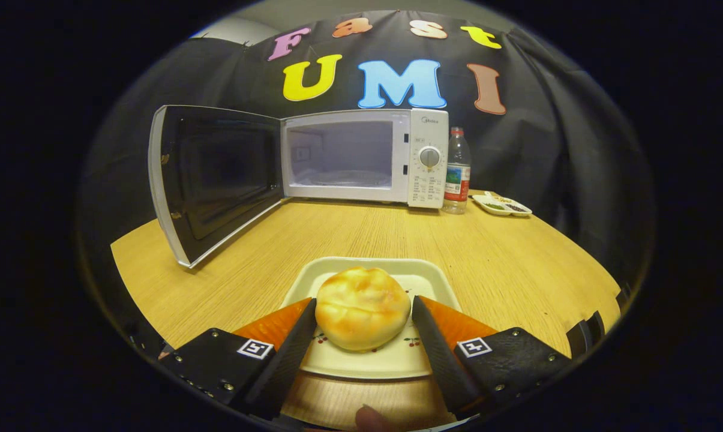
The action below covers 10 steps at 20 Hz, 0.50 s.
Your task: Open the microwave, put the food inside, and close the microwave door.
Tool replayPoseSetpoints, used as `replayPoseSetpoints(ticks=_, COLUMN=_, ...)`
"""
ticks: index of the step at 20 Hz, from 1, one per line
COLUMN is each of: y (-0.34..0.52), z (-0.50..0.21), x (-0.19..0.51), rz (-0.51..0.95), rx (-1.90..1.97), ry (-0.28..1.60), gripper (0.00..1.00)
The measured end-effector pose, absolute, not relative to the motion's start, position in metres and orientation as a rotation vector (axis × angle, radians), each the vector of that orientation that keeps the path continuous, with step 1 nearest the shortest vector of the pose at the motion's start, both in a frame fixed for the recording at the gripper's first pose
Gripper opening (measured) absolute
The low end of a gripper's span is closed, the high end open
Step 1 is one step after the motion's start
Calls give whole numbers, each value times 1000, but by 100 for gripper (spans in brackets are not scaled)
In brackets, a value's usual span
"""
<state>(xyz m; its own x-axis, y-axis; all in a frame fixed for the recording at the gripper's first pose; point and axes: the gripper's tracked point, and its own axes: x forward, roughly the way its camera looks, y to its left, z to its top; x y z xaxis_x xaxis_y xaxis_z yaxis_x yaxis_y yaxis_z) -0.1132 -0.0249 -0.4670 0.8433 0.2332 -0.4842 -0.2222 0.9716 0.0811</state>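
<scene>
**Gripper straddling bun on plate, microwave door open**

Gripper (pixel 364 321) sits low over the near edge of the wooden table (pixel 505 258). Fingers spread, one on each side of a round golden bun (pixel 361 307). Left finger looks to be touching or nearly touching the bun's side; right finger stands just off it with a thin gap visible. Not clamped on it.

Bun rests on a cream rectangular plate (pixel 424 271) with small cherry prints, plate lying flat on the table between and just ahead of the fingers.

Microwave (pixel 364 157) is white, at the far side of the table, well beyond the bun. Its door (pixel 214 177) is swung fully open to the left, cavity lit and exposed, turntable visible inside. Control panel with round dial on its right.

Just beside the microwave on the right: a water bottle (pixel 457 171). Next to that, a small divided dish (pixel 501 204) with dark bits in its compartments.

A fingertip (pixel 370 418) shows below, between the finger bases.
</scene>
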Motion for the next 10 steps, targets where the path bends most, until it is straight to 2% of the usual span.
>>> replayPoseSetpoints(ticks=4, y=-30, z=-463, x=-113, rz=233, rx=27, ry=505, gripper=84)
replayPoseSetpoints(ticks=5, y=-28, z=-460, x=-113, rz=247, rx=30, ry=503, gripper=76)
replayPoseSetpoints(ticks=6, y=-28, z=-459, x=-114, rz=245, rx=34, ry=495, gripper=76)
replayPoseSetpoints(ticks=7, y=-29, z=-453, x=-115, rz=244, rx=27, ry=482, gripper=67)
replayPoseSetpoints(ticks=8, y=-37, z=-444, x=-114, rz=210, rx=24, ry=447, gripper=67)
replayPoseSetpoints(ticks=9, y=-37, z=-437, x=-113, rz=202, rx=13, ry=433, gripper=56)
replayPoseSetpoints(ticks=10, y=-36, z=-427, x=-113, rz=203, rx=22, ry=413, gripper=56)
